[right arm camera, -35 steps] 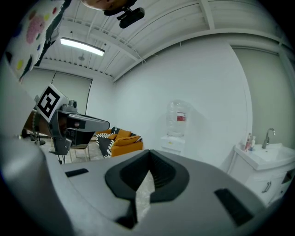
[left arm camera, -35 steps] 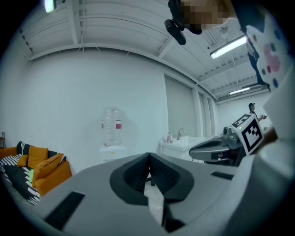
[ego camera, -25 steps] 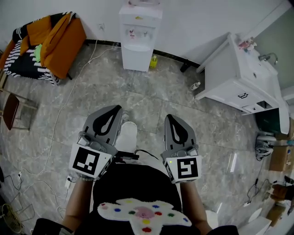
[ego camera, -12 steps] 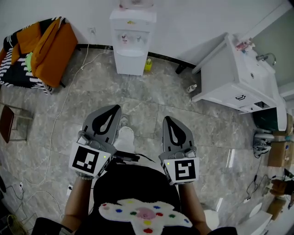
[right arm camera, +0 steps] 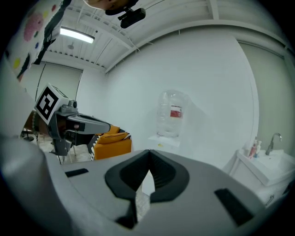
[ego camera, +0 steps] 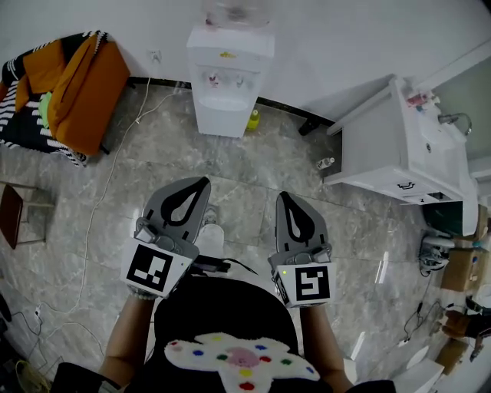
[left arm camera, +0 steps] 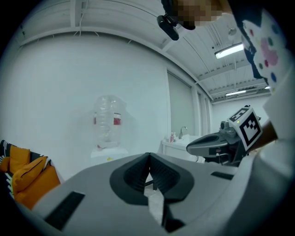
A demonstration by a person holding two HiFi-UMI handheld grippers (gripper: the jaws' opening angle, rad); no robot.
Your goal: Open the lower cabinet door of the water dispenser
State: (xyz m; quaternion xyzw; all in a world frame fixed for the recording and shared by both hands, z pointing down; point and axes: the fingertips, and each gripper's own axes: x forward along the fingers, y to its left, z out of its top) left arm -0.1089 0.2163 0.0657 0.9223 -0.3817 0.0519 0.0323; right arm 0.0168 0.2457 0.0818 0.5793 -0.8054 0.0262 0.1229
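Since a second ago the water dispenser [ego camera: 228, 80] and the floor [ego camera: 268, 165] around it have slid down the head view and grown a little, while both grippers keep their places low in the middle of that view. Left gripper [ego camera: 201, 184] is closed, its dark pads meeting at the tip with nothing between them, and it points nearly level toward the dispenser. Right gripper [ego camera: 283, 196], just beside it and parallel, is closed and empty in the same way. Between the two, lower down, a pale shoe [ego camera: 211, 234] rests on the grey marbled tiles. Well ahead of both tips the dispenser stands upright against the white wall [ego camera: 330, 38], a clear water bottle [ego camera: 235, 13] with a red label on top and two taps in its recess. Its lower cabinet door [ego camera: 222, 117] is closed, and neither gripper is near it. A small yellow bottle [ego camera: 253, 119] stands on the floor just to the right of the dispenser's base. To the left an orange armchair [ego camera: 80, 84] with a striped black and white cover sits by the wall, and a white cable [ego camera: 115, 165] trails across the tiles beside it. To the right stands a white sink cabinet [ego camera: 391, 150] with a faucet [ego camera: 453, 119], and a small clear bottle [ego camera: 325, 163] lies near its foot.
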